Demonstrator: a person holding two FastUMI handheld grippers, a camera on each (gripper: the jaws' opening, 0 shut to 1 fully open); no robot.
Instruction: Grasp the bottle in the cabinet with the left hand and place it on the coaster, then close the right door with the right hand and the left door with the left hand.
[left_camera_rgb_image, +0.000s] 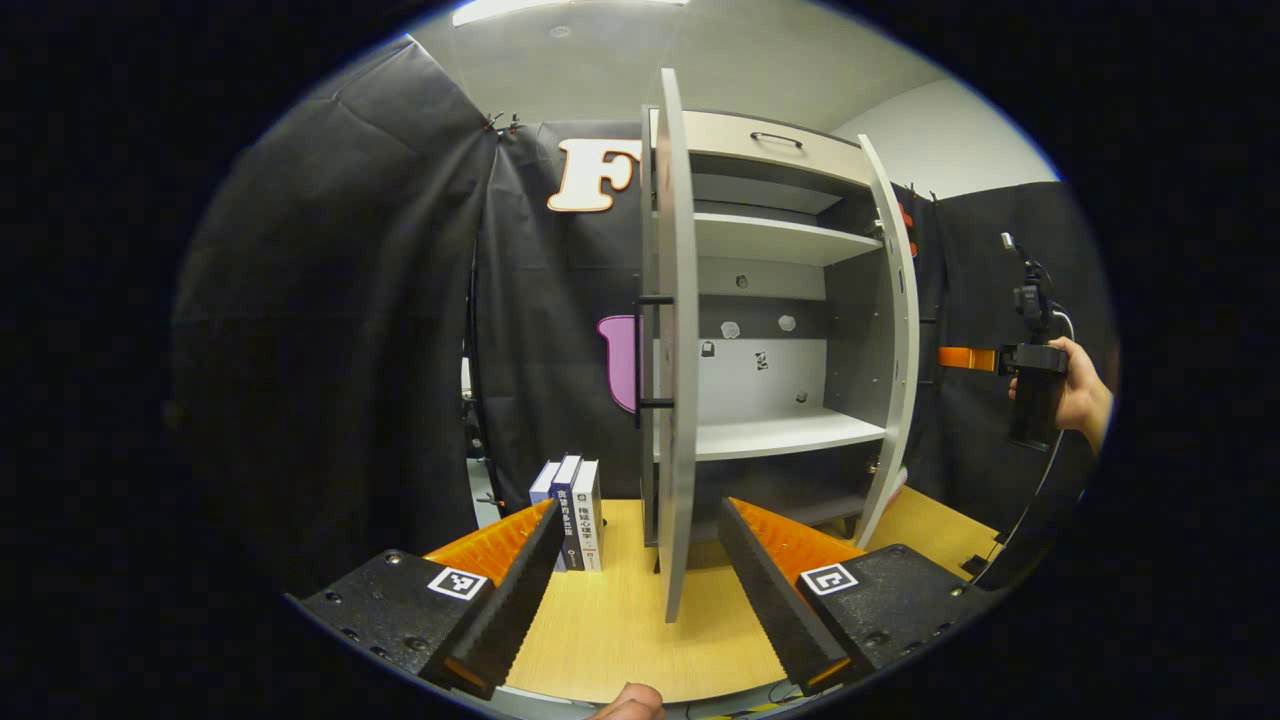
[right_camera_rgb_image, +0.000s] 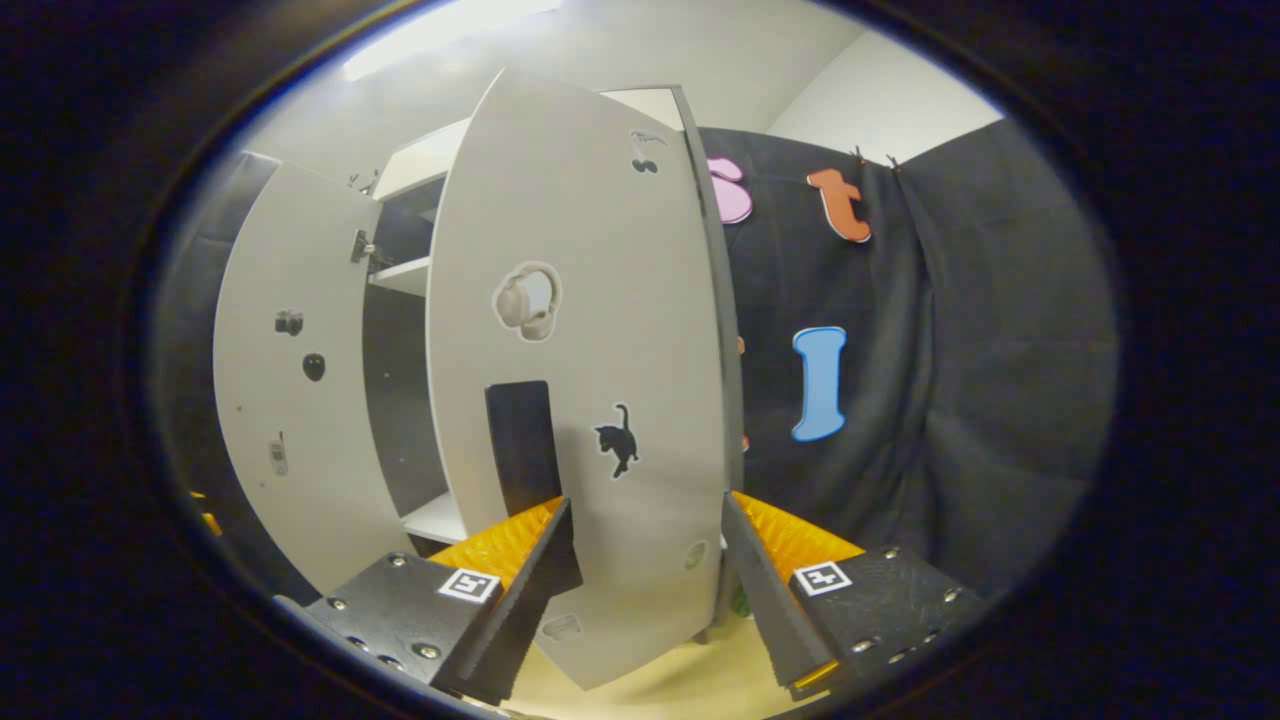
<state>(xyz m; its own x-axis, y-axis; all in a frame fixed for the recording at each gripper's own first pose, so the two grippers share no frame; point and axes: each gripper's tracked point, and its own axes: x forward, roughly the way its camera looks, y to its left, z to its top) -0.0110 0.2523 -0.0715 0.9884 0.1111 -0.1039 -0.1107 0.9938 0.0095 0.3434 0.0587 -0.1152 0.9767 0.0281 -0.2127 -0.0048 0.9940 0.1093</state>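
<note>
**Doors open, both grippers wide**

Cabinet (left_camera_rgb_image: 770, 300) stands on the wooden table (left_camera_rgb_image: 620, 640) with both doors swung out. In the left gripper view, the left door (left_camera_rgb_image: 678, 400) is seen almost edge-on, straight ahead, with its black handle (left_camera_rgb_image: 655, 350) on the outer side. The right door (left_camera_rgb_image: 895, 350) stands open at the far side of the shelves. Three books (left_camera_rgb_image: 575, 510) stand upright on the table just left of the left door.

The left gripper (left_camera_rgb_image: 638, 505) hangs above the table in front of the cabinet, its fingers spread wide with nothing between them, apart from the left door. A fingertip (left_camera_rgb_image: 630, 705) of the holding hand shows at the bottom edge.

Off to the right of the cabinet, past the right door, a hand (left_camera_rgb_image: 1080, 395) holds the right gripper (left_camera_rgb_image: 1035, 375).

In the right gripper view, the right gripper (right_camera_rgb_image: 648, 505) is also wide open. Here the right door (right_camera_rgb_image: 590, 350) fills the middle, showing its outer face with stickers and a dark handle (right_camera_rgb_image: 520, 445). The door's lower part lies between the fingers in the picture, close ahead; whether either finger touches it I cannot tell. The left door (right_camera_rgb_image: 290, 400) stands open farther off, with shelves between the two.

Where the bottle stands I cannot tell.
</note>
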